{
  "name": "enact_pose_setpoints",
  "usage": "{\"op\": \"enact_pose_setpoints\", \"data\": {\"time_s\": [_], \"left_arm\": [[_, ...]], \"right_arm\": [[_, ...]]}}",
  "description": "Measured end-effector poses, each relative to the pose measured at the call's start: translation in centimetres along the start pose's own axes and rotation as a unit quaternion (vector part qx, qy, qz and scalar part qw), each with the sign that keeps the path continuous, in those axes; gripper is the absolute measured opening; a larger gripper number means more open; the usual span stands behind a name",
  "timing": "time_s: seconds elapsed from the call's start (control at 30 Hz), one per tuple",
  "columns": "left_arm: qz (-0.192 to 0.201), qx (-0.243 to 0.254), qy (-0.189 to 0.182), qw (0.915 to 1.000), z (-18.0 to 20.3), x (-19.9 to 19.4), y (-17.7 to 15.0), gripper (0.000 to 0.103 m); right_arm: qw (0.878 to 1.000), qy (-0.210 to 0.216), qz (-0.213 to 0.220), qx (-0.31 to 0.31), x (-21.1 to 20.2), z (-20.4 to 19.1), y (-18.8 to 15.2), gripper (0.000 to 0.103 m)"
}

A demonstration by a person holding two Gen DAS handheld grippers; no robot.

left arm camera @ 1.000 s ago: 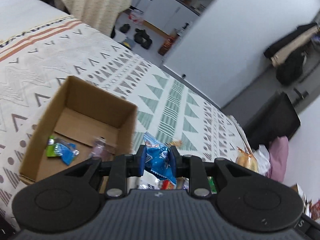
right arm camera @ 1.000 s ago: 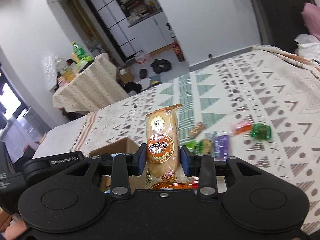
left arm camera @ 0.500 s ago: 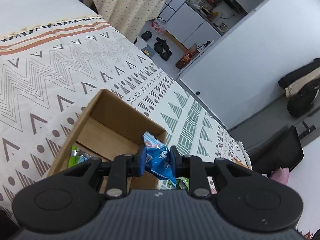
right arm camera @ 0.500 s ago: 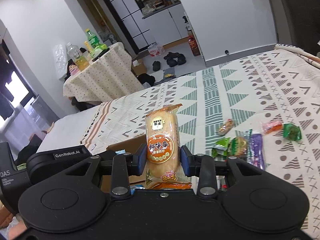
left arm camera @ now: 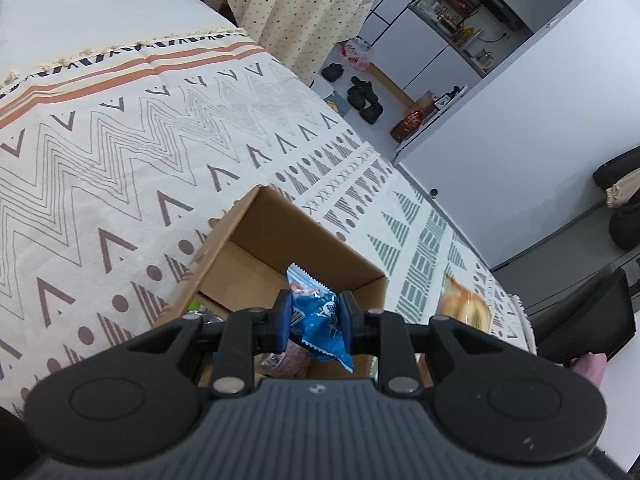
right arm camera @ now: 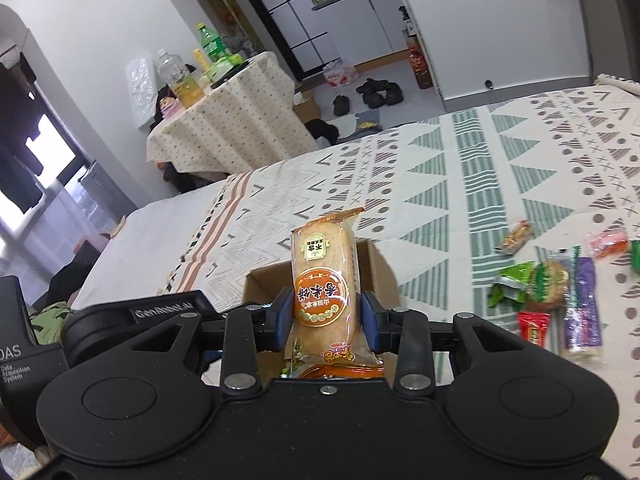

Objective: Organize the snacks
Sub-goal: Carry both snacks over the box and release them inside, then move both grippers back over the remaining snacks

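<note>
At frame bottom, a blue packet and rice cracker, gripped by left tongs and right tongs, have been carried over the cardboard box, ready for dropping.

The open brown cardboard box sat on the patterned bedspread, its upright walls the only barrier around an open top. Inside, the far floor lay bare; a few wrappers took up the near part. The left tongs, filled by a blue crinkled snack packet, hung over the near rim. The right tongs, clamping an orange-labelled rice cracker pack, were just beside the box's right wall. To the right, a cluster of green, red and purple snack wrappers crowded the bedspread; the far and left stretches lay free.
</note>
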State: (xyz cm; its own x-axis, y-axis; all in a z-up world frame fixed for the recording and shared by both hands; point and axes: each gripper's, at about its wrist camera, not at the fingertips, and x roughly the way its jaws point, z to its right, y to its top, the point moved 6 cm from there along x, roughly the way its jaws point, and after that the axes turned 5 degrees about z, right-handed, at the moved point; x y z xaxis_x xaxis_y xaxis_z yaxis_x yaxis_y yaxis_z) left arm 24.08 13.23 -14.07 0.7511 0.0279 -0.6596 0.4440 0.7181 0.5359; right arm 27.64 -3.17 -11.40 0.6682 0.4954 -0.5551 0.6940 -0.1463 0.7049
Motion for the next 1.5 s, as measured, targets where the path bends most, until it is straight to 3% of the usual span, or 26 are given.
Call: {"op": "enact_pose_setpoints", "data": {"time_s": [0.27, 0.3, 0.43, 0.67, 0.73, 0.8, 0.87, 1.07, 1.27, 1.4, 1.5], "left_arm": [[0.003, 0.004, 0.026, 0.9997, -0.4, 0.2, 0.0, 0.025], [0.002, 0.001, 0.030, 0.9996, -0.5, 0.2, 0.0, 0.028], [-0.014, -0.029, 0.035, 0.9989, -1.1, 0.6, -0.1, 0.059], [0.016, -0.028, 0.068, 0.9972, -1.4, -0.1, 0.1, 0.077], [0.019, -0.028, 0.072, 0.9968, -1.4, -0.1, 0.2, 0.078], [0.014, -0.026, 0.073, 0.9969, -1.3, 0.1, 0.1, 0.079], [0.007, -0.025, 0.074, 0.9969, -1.1, 0.4, -0.1, 0.082], [-0.006, 0.028, 0.047, 0.9985, 2.0, 0.6, -1.4, 0.091], [-0.031, 0.080, 0.018, 0.9962, 5.1, 0.9, -3.5, 0.092], [-0.033, 0.117, 0.002, 0.9926, 7.1, 0.7, -4.9, 0.092], [-0.039, 0.142, -0.022, 0.9889, 8.6, 0.7, -6.2, 0.092]], "right_arm": [[1.000, 0.009, -0.010, -0.017, 1.4, -1.3, 0.0, 0.035], [1.000, 0.014, -0.012, -0.018, 1.4, -1.5, 0.0, 0.036], [1.000, 0.018, -0.014, -0.011, 1.5, -1.3, 0.1, 0.036], [0.999, 0.034, -0.026, 0.001, 1.6, -1.1, 0.1, 0.038], [0.999, 0.040, -0.035, 0.007, 1.8, -1.1, 0.1, 0.044], [0.998, 0.042, -0.033, 0.013, 1.4, -0.7, 0.1, 0.057], [0.999, 0.038, -0.026, 0.012, 0.6, -0.1, 0.3, 0.058], [1.000, 0.004, -0.012, 0.024, -2.0, 3.8, 0.5, 0.063], [0.999, -0.026, -0.004, 0.034, -4.3, 7.3, 0.3, 0.066], [0.998, -0.050, 0.004, 0.023, -6.0, 9.4, 0.2, 0.077], [0.998, -0.061, 0.009, 0.027, -7.1, 11.4, 0.1, 0.079]]}}
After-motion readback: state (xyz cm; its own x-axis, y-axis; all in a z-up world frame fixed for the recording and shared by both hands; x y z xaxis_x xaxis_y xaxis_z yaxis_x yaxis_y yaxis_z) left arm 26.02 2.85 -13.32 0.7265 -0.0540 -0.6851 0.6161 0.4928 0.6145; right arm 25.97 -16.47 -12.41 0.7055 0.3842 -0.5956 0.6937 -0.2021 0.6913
